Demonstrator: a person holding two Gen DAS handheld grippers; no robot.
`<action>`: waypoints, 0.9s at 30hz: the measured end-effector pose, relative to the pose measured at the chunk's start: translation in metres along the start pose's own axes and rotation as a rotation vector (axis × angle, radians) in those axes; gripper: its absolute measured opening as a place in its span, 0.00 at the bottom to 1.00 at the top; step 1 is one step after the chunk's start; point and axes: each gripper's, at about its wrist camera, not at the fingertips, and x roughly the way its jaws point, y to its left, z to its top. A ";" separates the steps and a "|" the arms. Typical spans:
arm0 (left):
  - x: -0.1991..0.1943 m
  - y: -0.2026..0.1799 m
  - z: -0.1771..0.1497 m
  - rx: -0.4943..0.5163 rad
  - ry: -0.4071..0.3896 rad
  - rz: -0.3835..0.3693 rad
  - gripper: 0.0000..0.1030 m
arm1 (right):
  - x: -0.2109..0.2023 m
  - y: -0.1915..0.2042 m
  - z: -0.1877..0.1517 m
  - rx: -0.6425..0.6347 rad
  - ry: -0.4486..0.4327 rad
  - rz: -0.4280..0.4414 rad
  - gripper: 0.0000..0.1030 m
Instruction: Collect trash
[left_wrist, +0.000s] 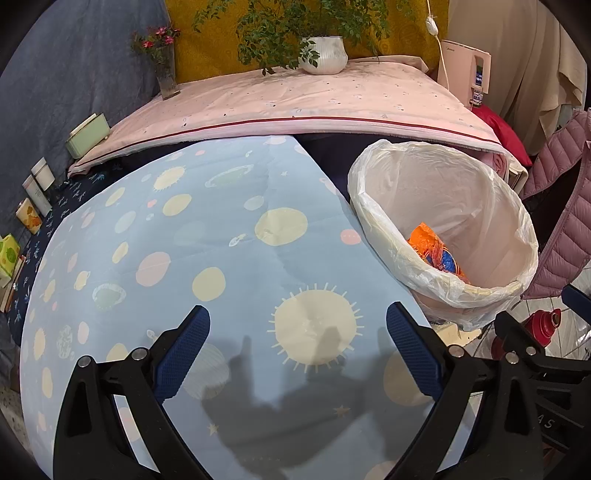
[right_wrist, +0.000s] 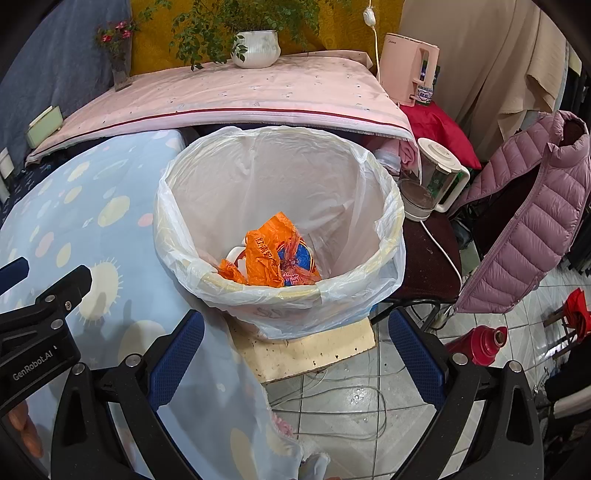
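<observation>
A table covered in a pale blue cloth (left_wrist: 207, 236) printed with yellow suns and pastel planets fills most of the left wrist view. Behind it sits a higher surface under a pink cloth (left_wrist: 295, 99), carrying a white pot with a leafy green plant (left_wrist: 323, 53) and a glass vase of small red flowers (left_wrist: 164, 70).

Just beside the blue table's right edge stands a round bin lined with a white plastic bag (right_wrist: 388, 221), resting on a pale board (right_wrist: 314, 350) on the tiled floor. Down inside the bin lies the collected trash: a crumpled orange plastic wrapper (right_wrist: 266, 254) with a blue patch, plus something white partly hidden beneath it.

A mauve quilted jacket (right_wrist: 524, 221) hangs to the right of the bin, a white and clear kettle (right_wrist: 432, 181) sits between them, and a red flask (right_wrist: 484, 343) stands on the floor.

The left gripper (left_wrist: 298, 325) hovers over the blue cloth, its blue-padded fingers spread wide and holding nothing. The right gripper (right_wrist: 295, 332) is over the near rim of the bin, also spread wide and empty
</observation>
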 end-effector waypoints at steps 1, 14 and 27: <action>0.000 0.000 0.000 0.000 0.000 0.000 0.89 | 0.000 0.000 0.000 0.000 -0.001 0.000 0.93; -0.002 -0.001 0.000 0.007 0.001 -0.005 0.89 | 0.000 0.001 -0.001 0.000 -0.001 0.000 0.93; -0.003 -0.004 -0.001 0.015 0.001 -0.009 0.89 | 0.000 0.000 -0.001 0.002 0.000 0.001 0.93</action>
